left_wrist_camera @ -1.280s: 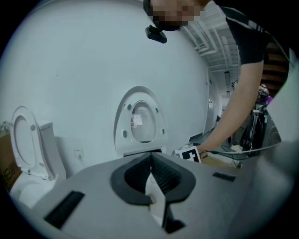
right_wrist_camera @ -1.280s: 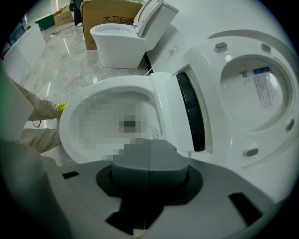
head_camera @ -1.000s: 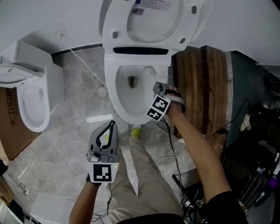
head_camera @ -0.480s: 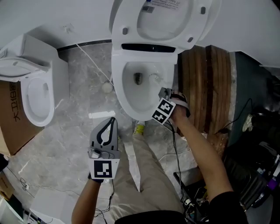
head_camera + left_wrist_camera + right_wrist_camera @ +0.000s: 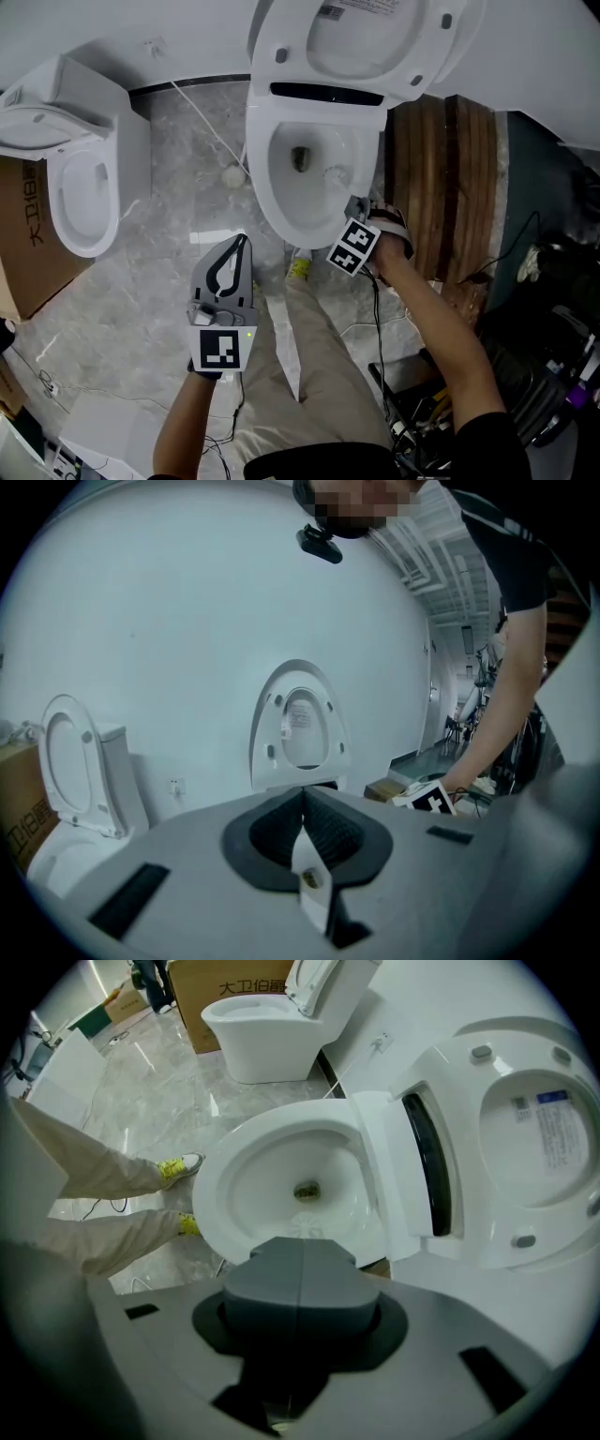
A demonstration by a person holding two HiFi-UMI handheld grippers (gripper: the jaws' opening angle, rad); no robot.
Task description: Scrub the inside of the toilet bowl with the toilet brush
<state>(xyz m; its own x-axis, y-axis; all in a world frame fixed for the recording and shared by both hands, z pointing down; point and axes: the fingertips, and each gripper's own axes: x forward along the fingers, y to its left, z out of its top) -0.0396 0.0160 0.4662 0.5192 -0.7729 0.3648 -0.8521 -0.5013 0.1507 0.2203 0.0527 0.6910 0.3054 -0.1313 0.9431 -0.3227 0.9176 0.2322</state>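
Observation:
The white toilet bowl (image 5: pixel 267 202) stands open, its seat and lid (image 5: pixel 370 42) raised against the wall. My right gripper (image 5: pixel 353 202) is at the bowl's front right rim, shut on the toilet brush. The white brush head (image 5: pixel 335 174) rests against the inner right wall, right of the drain (image 5: pixel 300 158). In the right gripper view the shut jaws (image 5: pixel 300 1246) point into the bowl (image 5: pixel 220 1180), and the brush head (image 5: pixel 305 1226) shows just past them. My left gripper (image 5: pixel 241 247) hangs shut and empty over the floor, left of the bowl's front, with its jaw tips (image 5: pixel 302 799) together.
A second white toilet (image 5: pixel 80 187) stands at the left beside a cardboard box (image 5: pixel 23 253). A wooden panel (image 5: pixel 450 187) lies right of the bowl, with dark equipment and cables (image 5: pixel 544 356) beyond. A white cord (image 5: pixel 202 122) crosses the grey marble floor. My yellow shoe (image 5: pixel 298 269) is under the bowl's front.
My right gripper has drawn the brush head from the back right of the bowl toward the front right. The left gripper has stayed about where it was.

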